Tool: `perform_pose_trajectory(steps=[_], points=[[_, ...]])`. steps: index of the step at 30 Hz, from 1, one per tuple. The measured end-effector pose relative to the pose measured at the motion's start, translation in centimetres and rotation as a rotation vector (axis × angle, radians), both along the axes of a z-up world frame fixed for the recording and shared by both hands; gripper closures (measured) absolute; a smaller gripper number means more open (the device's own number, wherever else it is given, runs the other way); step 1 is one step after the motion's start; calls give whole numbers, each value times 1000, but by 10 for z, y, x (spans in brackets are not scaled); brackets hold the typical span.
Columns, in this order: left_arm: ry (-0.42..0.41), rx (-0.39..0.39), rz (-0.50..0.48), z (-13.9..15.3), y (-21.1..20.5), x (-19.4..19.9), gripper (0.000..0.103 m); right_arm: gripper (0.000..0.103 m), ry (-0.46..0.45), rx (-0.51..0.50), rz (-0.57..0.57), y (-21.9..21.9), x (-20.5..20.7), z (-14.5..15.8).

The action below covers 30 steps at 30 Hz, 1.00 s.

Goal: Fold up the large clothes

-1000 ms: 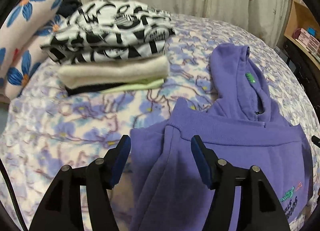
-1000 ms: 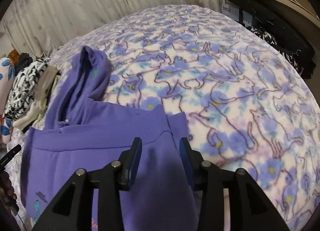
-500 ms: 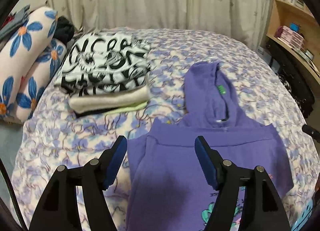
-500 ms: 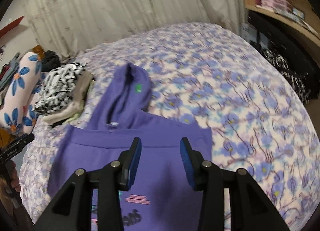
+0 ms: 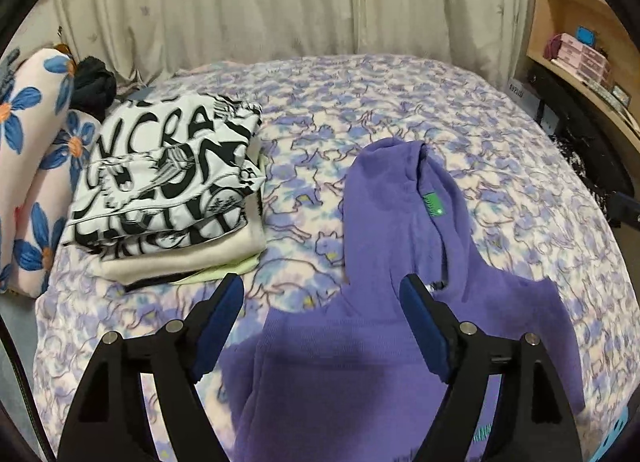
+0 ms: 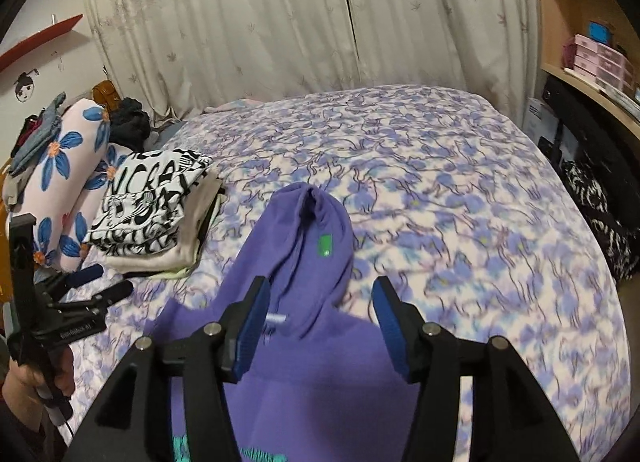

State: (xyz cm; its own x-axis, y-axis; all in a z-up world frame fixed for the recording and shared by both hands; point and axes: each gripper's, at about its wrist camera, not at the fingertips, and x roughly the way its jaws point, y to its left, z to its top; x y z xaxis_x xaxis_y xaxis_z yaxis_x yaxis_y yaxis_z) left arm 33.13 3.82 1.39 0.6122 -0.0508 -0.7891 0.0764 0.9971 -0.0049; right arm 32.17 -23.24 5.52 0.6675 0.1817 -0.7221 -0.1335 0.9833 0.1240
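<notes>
Now the purple hoodie [image 5: 380, 342] lies flat on the bed [image 5: 500, 142], its hood [image 6: 308, 238] pointing away toward the curtain [image 6: 320, 22], a small green tag [image 5: 433, 204] showing on the hood. Both tongs hang above the garment and touch none of it. The left tongs [image 5: 322, 322] stand wide with their jaws opening, nothing between the blue pads but air over the hoodie's shoulder. The right tongs [image 6: 318, 328] are also spread and opening, empty, over the base of the hood. To the left of the hoodie, apart from it, sits a stack of folded clothes [image 5: 168, 190] topped by a black-and-white printed piece. Beside the stack lies a floral pillow [image 6: 68, 182]. A wooden shelf [image 6: 592, 62] stands at the right.
</notes>
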Motion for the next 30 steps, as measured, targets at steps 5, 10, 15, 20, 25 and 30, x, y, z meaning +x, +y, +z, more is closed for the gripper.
perform_pose_trajectory(steps=[5, 10, 15, 20, 25, 30], points=[[61, 22, 18, -40, -4, 52, 24, 49, 75, 43, -10, 3, 53, -35], [125, 50, 19, -80, -6, 90, 24, 49, 164, 68, -16, 3, 97, -82], [170, 37, 28, -113, -5, 121, 24, 49, 226, 85, -23, 5, 130, -118], [200, 22, 45, -145, -7, 155, 24, 49, 262, 112, -35, 5, 162, -145], [227, -45, 33, -164, -20, 180, 24, 49, 279, 101, -62, 4, 191, -165], [238, -9, -24, -182, -43, 198, 28, 49, 287, 86, -92, 2, 213, -184]])
